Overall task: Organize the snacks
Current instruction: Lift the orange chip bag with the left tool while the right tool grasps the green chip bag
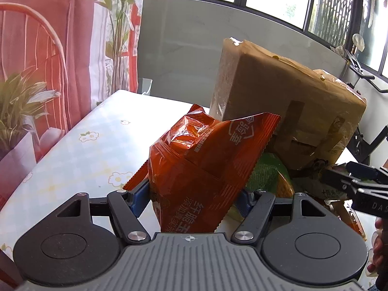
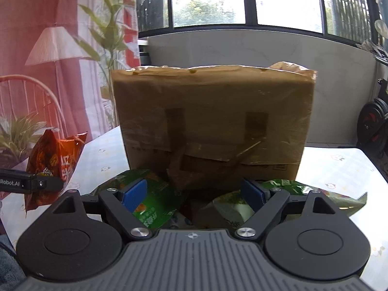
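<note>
An orange snack bag (image 1: 201, 165) hangs above the table with my left gripper (image 1: 191, 197) shut on its lower part, blue pads pressing on both sides. The right wrist view shows that same orange bag (image 2: 53, 160) raised at the far left, on the left gripper (image 2: 48, 184). My right gripper (image 2: 194, 194) stands open low over a pile of green snack bags (image 2: 155, 203), with nothing pinched between its pads. A tall brown cardboard box (image 2: 213, 121) stands right behind the pile. From the left wrist, the box (image 1: 286, 101) is beyond the orange bag and the right gripper (image 1: 339, 179) is at the right.
The table wears a pale flowered cloth (image 1: 80, 150). A red printed curtain (image 1: 48, 48) hangs at the left and a low wall with windows (image 2: 242, 48) runs behind. Exercise gear (image 2: 373, 126) stands at the far right. A hand (image 1: 378, 249) shows at the right edge.
</note>
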### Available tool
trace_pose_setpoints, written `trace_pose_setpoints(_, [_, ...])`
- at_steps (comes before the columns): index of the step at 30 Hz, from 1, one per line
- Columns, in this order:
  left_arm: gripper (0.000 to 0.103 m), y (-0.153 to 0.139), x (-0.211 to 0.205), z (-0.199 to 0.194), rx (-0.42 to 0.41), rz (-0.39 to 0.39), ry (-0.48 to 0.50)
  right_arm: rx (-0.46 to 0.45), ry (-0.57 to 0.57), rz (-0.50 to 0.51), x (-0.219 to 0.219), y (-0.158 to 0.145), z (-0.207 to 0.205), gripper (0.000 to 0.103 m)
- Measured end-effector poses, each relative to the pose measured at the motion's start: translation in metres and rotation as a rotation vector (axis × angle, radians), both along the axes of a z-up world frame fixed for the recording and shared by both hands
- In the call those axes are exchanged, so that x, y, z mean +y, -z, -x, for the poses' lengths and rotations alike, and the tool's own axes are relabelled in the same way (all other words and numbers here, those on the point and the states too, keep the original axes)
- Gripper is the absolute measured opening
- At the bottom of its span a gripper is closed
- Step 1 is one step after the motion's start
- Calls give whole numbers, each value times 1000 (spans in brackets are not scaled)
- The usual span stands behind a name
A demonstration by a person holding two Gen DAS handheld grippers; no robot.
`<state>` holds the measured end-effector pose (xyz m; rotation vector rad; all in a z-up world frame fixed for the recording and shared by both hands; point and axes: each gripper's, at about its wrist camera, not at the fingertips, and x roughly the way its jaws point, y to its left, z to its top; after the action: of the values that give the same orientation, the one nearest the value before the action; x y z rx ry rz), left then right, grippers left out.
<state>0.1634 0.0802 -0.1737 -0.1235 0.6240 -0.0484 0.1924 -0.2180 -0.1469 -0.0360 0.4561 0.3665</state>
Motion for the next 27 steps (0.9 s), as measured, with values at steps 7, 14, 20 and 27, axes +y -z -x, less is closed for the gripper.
trace_pose_setpoints(7, [73, -4, 15, 6, -21, 43, -35, 62, -147, 84, 36, 9, -21, 89])
trace_pose_setpoints(14, [73, -1, 11, 11, -24, 61, -26, 167, -184, 94, 55, 32, -50, 89])
trace_pose_setpoints(20, [73, -1, 15, 8, -27, 57, -36, 235, -178, 50, 61, 41, -70, 87])
trace_pose_setpoints(27, [73, 0, 9, 2, -9, 44, -26, 217, -190, -32, 56, 44, -50, 58])
